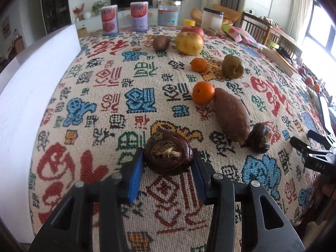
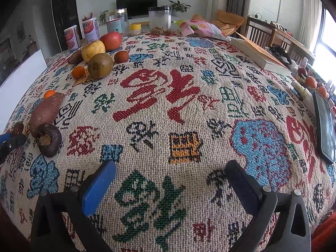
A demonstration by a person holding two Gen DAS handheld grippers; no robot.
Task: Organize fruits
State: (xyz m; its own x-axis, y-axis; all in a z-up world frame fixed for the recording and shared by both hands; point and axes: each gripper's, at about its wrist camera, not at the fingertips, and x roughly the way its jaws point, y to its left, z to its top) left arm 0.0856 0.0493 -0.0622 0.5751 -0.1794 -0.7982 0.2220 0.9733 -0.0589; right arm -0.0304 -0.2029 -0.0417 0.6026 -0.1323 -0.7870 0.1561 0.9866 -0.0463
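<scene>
My left gripper (image 1: 168, 159) is shut on a dark purple-brown round fruit (image 1: 168, 154), holding it just above the patterned tablecloth (image 1: 105, 105). Beyond it a line of produce runs away: a second dark fruit (image 1: 258, 138), a sweet potato (image 1: 231, 115), an orange (image 1: 203, 92), a small tangerine (image 1: 198, 64), a green-brown fruit (image 1: 232, 66), a yellow pear (image 1: 189, 43), a red apple (image 1: 194, 30) and a brown potato (image 1: 161, 42). My right gripper (image 2: 170, 174) is open and empty over the cloth; the same row lies at its far left, the sweet potato (image 2: 45, 111) and dark fruit (image 2: 48, 139) nearest.
Two cans (image 1: 124, 19), a glass jar (image 1: 169, 13) and a white-filled jar (image 1: 212, 20) stand at the table's far edge. A book (image 2: 260, 56), a snack bag (image 2: 201, 28) and a phone (image 2: 324, 126) lie on the right side. A white board (image 1: 31, 88) lines the left edge.
</scene>
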